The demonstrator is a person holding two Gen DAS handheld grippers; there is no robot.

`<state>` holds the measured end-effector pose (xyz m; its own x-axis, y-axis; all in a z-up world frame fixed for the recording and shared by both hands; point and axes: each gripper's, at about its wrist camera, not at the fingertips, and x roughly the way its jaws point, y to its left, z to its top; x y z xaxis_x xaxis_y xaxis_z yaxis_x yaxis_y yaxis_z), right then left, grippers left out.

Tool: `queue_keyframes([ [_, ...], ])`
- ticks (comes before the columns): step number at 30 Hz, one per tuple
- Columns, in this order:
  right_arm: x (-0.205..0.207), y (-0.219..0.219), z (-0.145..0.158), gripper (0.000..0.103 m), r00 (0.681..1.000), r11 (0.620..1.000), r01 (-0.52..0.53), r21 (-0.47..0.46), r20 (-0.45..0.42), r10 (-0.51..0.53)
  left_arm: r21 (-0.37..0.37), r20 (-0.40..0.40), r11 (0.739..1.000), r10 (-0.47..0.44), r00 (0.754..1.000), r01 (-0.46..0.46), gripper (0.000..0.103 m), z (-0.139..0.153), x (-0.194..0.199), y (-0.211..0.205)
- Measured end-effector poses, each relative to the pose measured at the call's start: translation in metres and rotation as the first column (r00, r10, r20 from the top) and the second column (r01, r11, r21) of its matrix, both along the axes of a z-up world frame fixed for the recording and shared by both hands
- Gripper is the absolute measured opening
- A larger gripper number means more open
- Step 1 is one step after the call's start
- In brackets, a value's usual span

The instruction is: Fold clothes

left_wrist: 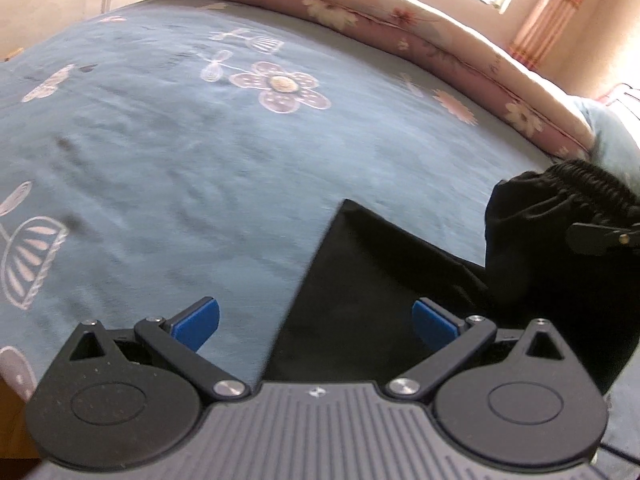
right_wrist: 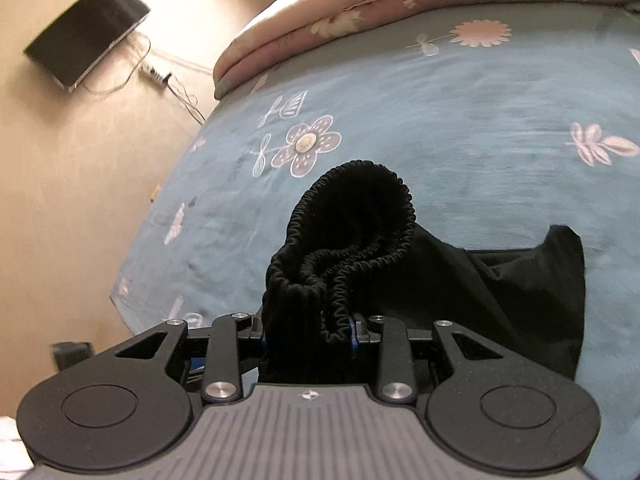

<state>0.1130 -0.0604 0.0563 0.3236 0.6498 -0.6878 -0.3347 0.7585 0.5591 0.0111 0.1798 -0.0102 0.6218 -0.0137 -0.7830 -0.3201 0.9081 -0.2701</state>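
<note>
Nearest to the right wrist camera, the right gripper (right_wrist: 308,332) is seen clenched on the gathered elastic waistband (right_wrist: 352,216) of a black cloth garment (right_wrist: 500,296), which is bunched between its blue pads and rises above them in a loop. Behind it, the garment is spread flat on the light blue bed sheet with printed pink flowers (right_wrist: 480,120). In the left wrist view, the left gripper (left_wrist: 316,324) is released, its blue pads (left_wrist: 198,322) are wide apart and nothing is pressed between them; a pointed black corner of the garment (left_wrist: 360,280) lies under it. A pink quilt with a flower pattern (left_wrist: 400,20) is folded along the far side of the bed. A black flat screen (right_wrist: 86,32) hangs on the beige wall.
</note>
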Motion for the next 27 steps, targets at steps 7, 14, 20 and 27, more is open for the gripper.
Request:
queue_keyframes([
  [7, -0.001, 0.057, -0.012, 0.037, 0.993, 0.985, -0.085, -0.15, 0.071, 0.097, 0.0, -0.002, 0.998, 0.065, 0.998, -0.065, 0.102, -0.001, -0.018, 0.025],
  [14, -0.015, 0.107, -0.025, 0.037, 0.97, 0.942, -0.143, -0.303, 0.148, 0.195, 0.006, -0.004, 0.994, 0.114, 0.994, -0.114, 0.102, -0.006, -0.03, 0.045],
  [20, -0.02, 0.153, -0.066, 0.037, 0.94, 0.878, -0.152, -0.455, 0.208, 0.27, 0.007, -0.016, 0.99, 0.139, 0.99, -0.139, 0.102, -0.013, -0.04, 0.055],
  [27, -0.032, 0.19, -0.111, 0.059, 0.908, 0.781, -0.185, -0.597, 0.199, 0.368, 0.017, -0.033, 0.985, 0.175, 0.984, -0.174, 0.102, -0.019, -0.049, 0.067],
])
